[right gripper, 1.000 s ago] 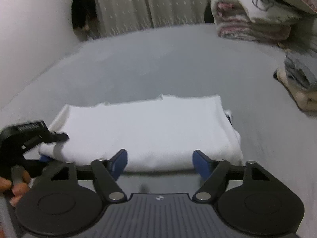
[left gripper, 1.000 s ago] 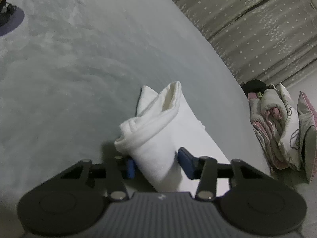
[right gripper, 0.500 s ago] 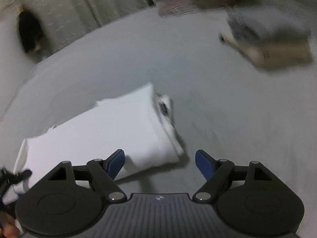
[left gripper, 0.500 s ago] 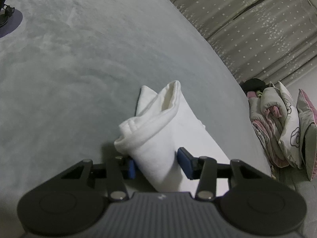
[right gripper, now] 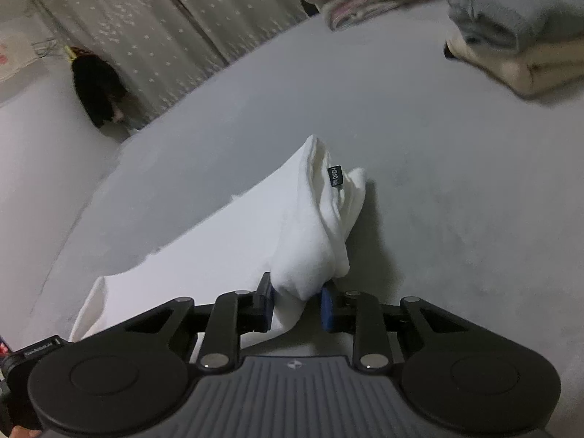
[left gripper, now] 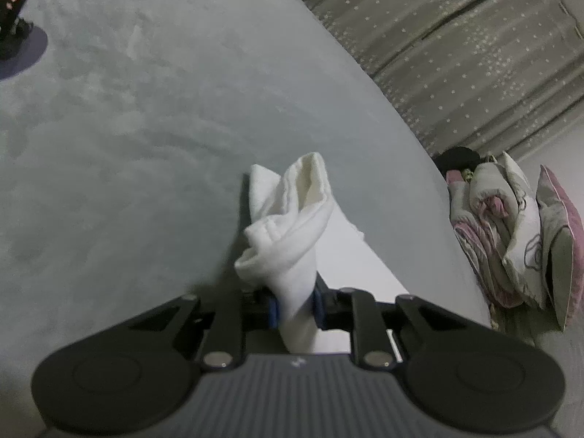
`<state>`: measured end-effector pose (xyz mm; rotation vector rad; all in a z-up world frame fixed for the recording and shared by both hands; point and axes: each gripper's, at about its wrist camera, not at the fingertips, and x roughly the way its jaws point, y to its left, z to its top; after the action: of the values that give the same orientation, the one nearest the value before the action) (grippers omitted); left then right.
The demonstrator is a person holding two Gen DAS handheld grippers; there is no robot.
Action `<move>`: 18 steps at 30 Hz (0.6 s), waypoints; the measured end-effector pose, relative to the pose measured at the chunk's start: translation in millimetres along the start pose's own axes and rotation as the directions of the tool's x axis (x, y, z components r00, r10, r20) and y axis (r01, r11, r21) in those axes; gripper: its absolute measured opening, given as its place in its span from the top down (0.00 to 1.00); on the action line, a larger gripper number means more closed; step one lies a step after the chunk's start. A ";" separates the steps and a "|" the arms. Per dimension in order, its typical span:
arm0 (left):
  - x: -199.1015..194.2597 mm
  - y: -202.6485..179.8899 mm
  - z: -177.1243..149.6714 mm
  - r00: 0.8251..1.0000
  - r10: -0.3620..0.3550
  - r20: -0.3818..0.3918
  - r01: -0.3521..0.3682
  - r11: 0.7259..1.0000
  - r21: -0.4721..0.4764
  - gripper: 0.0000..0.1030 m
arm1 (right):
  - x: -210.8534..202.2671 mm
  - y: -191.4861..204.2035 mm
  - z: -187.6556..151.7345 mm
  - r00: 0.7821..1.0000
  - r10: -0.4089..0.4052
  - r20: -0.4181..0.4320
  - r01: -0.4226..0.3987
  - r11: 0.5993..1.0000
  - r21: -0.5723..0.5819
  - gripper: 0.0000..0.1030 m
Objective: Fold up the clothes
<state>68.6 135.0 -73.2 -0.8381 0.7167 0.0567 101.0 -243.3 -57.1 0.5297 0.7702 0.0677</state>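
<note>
A white folded garment (left gripper: 292,226) lies on the grey bed (left gripper: 146,127). My left gripper (left gripper: 295,308) has its jaws closing, and the blue pads pinch the bunched near end of the cloth. In the right wrist view the same white garment (right gripper: 255,233) stretches left, with a small dark label (right gripper: 335,176) at its far fold. My right gripper (right gripper: 297,304) is also closing, its blue pads squeezing the garment's near right corner. Part of the left gripper's body (right gripper: 33,350) shows at the lower left of that view.
Rolled pink and white bedding and pillows (left gripper: 511,233) are piled beside the bed by the dotted curtains (left gripper: 474,54). A stack of folded grey and cream clothes (right gripper: 522,47) sits at the bed's far right. A dark object (right gripper: 98,91) stands by the wall.
Both grippers closed onto the white garment. The right gripper shifted and rolled to the garment's right end, then pinched its corner. The left stayed in place and bunched the cloth between its pads.
</note>
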 end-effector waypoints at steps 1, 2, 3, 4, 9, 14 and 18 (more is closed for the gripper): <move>-5.9 1.6 -0.2 1.000 0.000 -0.012 0.000 1.000 -0.001 0.84 | -5.3 2.1 0.1 1.000 0.001 -0.007 -0.001 1.000 -0.004 0.75; -11.5 4.1 0.1 1.000 -0.001 -0.027 0.001 1.000 -0.007 0.84 | -10.5 3.3 -0.6 1.000 0.002 -0.021 -0.002 1.000 -0.002 0.75; -17.8 7.8 0.6 0.999 -0.002 -0.043 0.002 1.000 -0.017 0.84 | -15.1 3.8 -2.4 0.999 0.003 -0.038 -0.003 1.000 0.001 0.75; -24.6 12.9 0.5 0.998 -0.005 -0.057 0.003 0.999 -0.033 0.84 | -19.7 3.9 -4.9 0.998 0.004 -0.056 -0.004 1.000 0.003 0.75; -50.4 41.1 -7.6 0.995 -0.018 -0.098 0.008 0.994 -0.109 0.84 | -34.4 7.7 -24.4 0.993 -0.019 -0.120 0.013 0.999 -0.047 0.73; -41.8 55.0 -16.1 0.992 -0.021 -0.123 0.016 0.999 -0.041 0.76 | -25.3 12.0 -35.0 0.985 -0.118 -0.125 0.094 0.978 -0.184 0.58; -41.7 62.5 -17.9 0.992 -0.065 -0.108 0.063 0.998 -0.020 0.74 | -26.3 13.6 -37.3 0.986 -0.139 -0.086 0.113 0.959 -0.259 0.46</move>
<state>6.8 174.5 -97.4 -0.8845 0.7921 -0.0406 58.5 -222.0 -55.8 0.2344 0.8806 0.0741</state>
